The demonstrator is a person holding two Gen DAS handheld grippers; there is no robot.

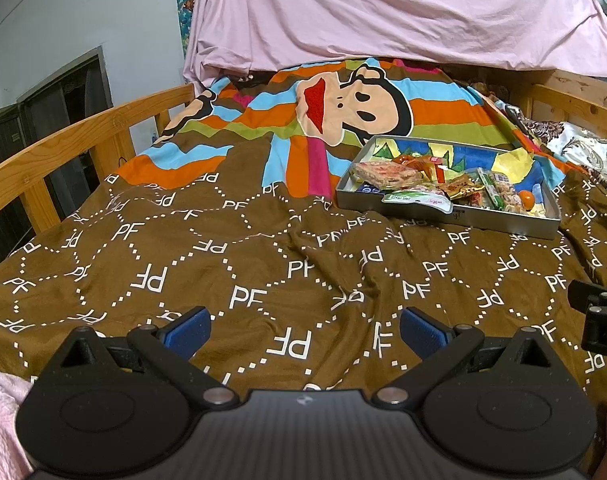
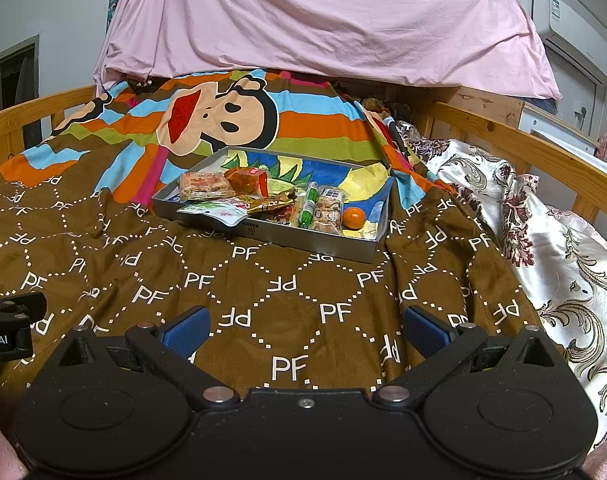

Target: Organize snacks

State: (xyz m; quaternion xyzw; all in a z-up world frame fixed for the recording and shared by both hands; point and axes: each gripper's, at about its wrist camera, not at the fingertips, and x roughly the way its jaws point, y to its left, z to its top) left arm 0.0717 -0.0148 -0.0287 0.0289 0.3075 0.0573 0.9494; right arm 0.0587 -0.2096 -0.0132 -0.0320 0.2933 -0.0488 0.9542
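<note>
A shallow grey metal tray (image 1: 499, 222) (image 2: 323, 240) lies on the brown bed cover, holding several snack packets: a pink wafer pack (image 1: 385, 173) (image 2: 205, 185), a white-green pouch (image 1: 417, 201) (image 2: 215, 212) overhanging the front rim, a gold wrapper (image 2: 271, 203), a green stick pack (image 2: 309, 204) and a small orange (image 1: 526, 199) (image 2: 353, 216). My left gripper (image 1: 305, 326) is open and empty, low over the cover, with the tray ahead to its right. My right gripper (image 2: 305, 326) is open and empty, with the tray straight ahead.
The brown "PF" cover (image 1: 223, 264) (image 2: 263, 300) spreads over the bed, with a striped cartoon monkey quilt (image 1: 343, 104) (image 2: 223, 116) behind the tray. Wooden rails (image 1: 75, 136) (image 2: 543, 144) run along both sides. A pink sheet (image 1: 383, 12) hangs at the back. A floral quilt (image 2: 563, 248) lies right.
</note>
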